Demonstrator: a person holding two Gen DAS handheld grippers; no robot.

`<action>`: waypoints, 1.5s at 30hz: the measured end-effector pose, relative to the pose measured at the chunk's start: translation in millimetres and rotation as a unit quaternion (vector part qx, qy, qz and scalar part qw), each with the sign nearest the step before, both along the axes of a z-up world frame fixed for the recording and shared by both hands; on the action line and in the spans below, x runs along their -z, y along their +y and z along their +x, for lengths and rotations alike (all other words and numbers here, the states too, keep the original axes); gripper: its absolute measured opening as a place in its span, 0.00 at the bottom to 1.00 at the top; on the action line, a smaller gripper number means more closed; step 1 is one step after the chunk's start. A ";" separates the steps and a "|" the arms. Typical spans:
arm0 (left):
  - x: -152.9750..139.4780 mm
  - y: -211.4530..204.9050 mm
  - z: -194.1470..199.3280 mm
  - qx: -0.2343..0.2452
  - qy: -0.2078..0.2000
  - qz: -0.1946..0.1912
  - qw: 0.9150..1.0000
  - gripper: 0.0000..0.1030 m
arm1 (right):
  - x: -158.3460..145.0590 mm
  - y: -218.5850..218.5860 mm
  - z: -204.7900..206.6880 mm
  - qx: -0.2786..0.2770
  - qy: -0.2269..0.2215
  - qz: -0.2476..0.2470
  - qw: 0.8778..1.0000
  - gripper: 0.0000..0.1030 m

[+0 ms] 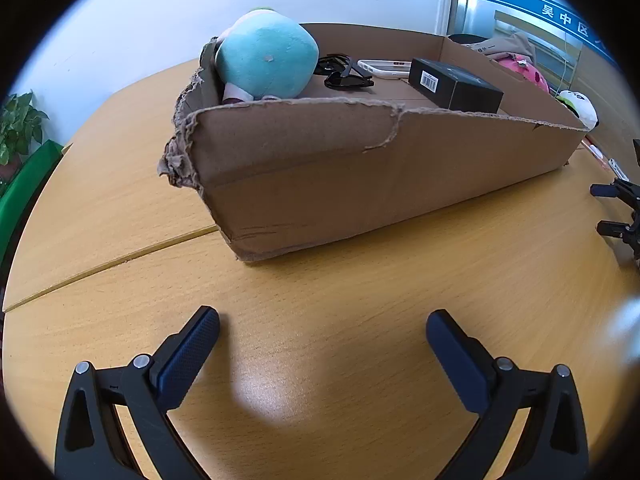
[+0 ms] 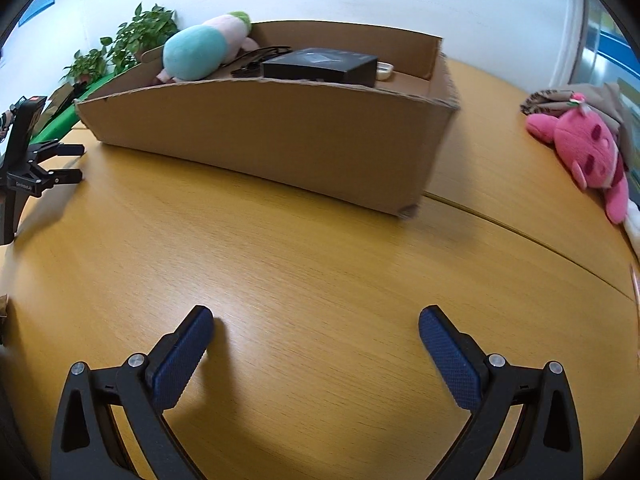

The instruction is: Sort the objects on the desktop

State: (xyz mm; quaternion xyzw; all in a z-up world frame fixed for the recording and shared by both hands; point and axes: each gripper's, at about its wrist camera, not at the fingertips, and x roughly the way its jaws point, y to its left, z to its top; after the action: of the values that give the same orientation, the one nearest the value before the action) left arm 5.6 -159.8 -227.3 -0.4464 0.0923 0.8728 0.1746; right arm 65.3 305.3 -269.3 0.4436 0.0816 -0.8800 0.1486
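Cardboard box (image 1: 360, 176) sits on the wooden table (image 1: 320, 300), long axis running from near-left to far-right in my left view. Inside: teal plush (image 1: 266, 58) at the torn end, sunglasses (image 1: 344, 74), black carton (image 1: 454, 84) lying lengthwise. My left gripper (image 1: 322, 330) and right gripper (image 2: 316, 326) both spread wide, empty, above bare table.

Blue wall sign (image 1: 568, 20) reading 吴中区, barcode label on black box (image 1: 456, 84), digits unreadable
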 end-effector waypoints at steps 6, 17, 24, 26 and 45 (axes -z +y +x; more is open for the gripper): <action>1.9 1.7 -3.5 0.002 0.000 0.000 1.000 1.00 | -0.3 6.7 -5.7 -0.010 -0.003 0.001 1.000 1.00; 4.2 3.0 -7.5 0.004 0.001 0.001 1.000 1.00 | 0.1 9.0 -7.6 -0.012 -0.002 0.002 1.000 1.00; 4.7 3.4 -8.6 0.004 0.001 0.001 1.000 1.00 | 0.1 9.6 -7.5 -0.012 -0.002 0.003 1.000 1.00; 4.8 3.5 -8.9 0.005 0.001 0.001 1.000 1.00 | 0.0 9.8 -7.6 -0.012 -0.002 0.003 1.000 1.00; 5.4 3.8 -10.4 0.006 0.001 0.001 1.000 1.00 | -0.1 10.0 -7.0 -0.009 -0.002 0.004 1.000 1.00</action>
State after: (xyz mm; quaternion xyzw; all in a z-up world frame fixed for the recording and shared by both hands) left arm -4.7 -156.0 -232.7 -0.4446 0.0940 0.8723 0.1804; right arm 58.3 315.3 -269.2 0.4454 0.0886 -0.8773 0.1552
